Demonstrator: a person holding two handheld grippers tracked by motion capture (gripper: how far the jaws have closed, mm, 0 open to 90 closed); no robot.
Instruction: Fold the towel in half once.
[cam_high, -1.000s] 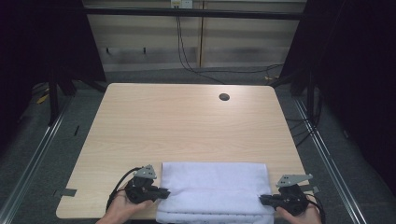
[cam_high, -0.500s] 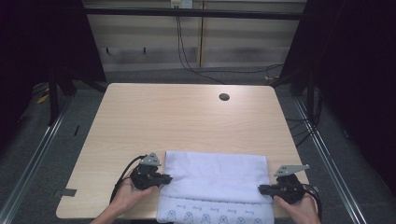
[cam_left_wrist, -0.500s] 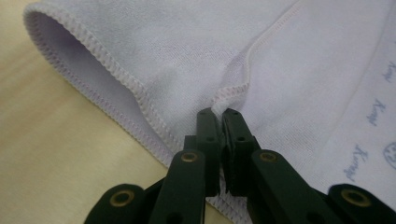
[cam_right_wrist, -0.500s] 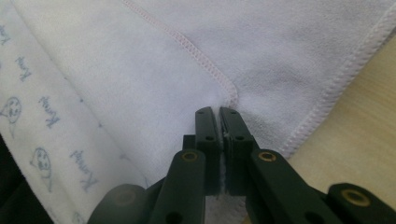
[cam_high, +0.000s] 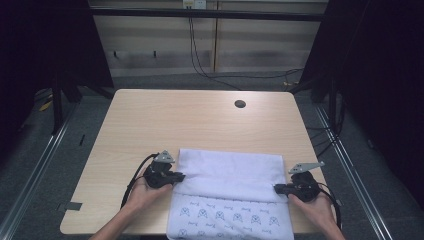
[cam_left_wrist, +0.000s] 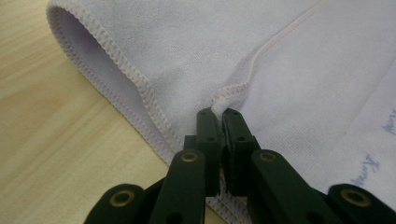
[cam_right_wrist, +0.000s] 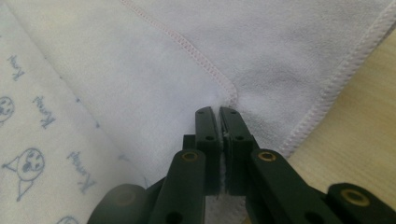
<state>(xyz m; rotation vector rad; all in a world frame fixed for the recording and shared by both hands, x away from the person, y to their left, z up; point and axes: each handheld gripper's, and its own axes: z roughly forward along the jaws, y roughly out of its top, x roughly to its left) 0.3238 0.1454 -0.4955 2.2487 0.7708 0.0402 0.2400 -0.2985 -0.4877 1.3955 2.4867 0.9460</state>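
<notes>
Towel (cam_high: 227, 172) on tabletop (cam_high: 200, 125): part-folded. Left gripper (cam_left_wrist: 223, 114), right gripper (cam_right_wrist: 219, 112): jaws pinching hemmed edge at opposite sides. Printed flap near person. Fold unfinished, likely.

Item, my right gripper (cam_right_wrist: 219, 112): black jaws pressed together, pinching a stitched hem of the white towel (cam_right_wrist: 140, 79). Towel's plain side lies folded over its printed side, small drawn faces at left. Wooden table (cam_right_wrist: 359, 140) at right.
</notes>
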